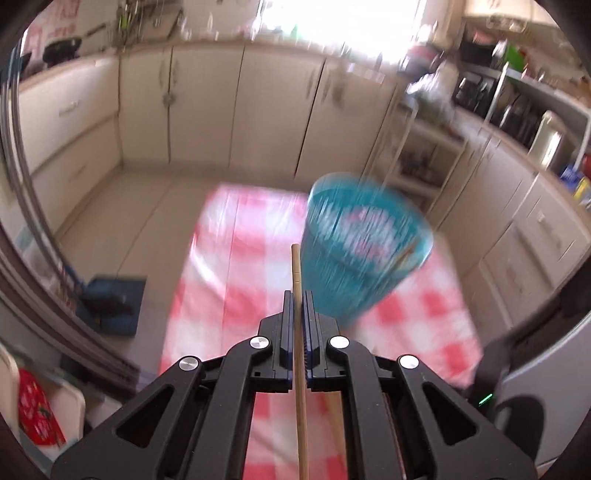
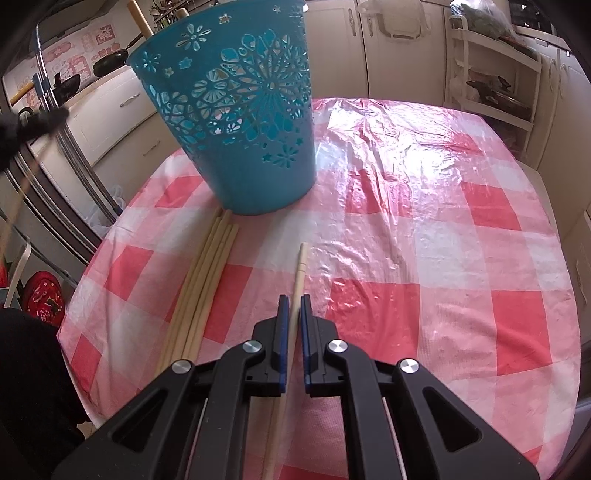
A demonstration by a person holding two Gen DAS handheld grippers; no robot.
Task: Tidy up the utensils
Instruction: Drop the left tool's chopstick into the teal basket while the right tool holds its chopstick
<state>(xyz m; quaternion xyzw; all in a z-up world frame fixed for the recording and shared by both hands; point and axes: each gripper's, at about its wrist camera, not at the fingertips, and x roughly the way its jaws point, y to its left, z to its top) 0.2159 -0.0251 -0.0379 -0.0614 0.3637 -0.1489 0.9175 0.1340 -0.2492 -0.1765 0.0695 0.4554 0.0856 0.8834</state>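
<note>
A teal cut-out plastic basket (image 2: 240,110) stands upright on the red-and-white checked tablecloth (image 2: 424,258), and a wooden handle (image 2: 138,18) sticks out of its rim. Several pale chopsticks (image 2: 207,280) lie side by side on the cloth just in front of the basket, left of my right gripper (image 2: 294,297). That gripper is shut on a single chopstick (image 2: 301,262) low over the cloth. My left gripper (image 1: 297,295) is shut on another chopstick (image 1: 295,266), held well above the table, with the blurred basket (image 1: 365,243) ahead to its right.
A dark blurred shape (image 2: 33,122) with a thin stick hangs at the left edge of the right wrist view. Cream kitchen cabinets (image 1: 207,110) ring the table. A white shelf rack (image 2: 495,74) stands behind it. A blue object (image 1: 110,302) lies on the floor.
</note>
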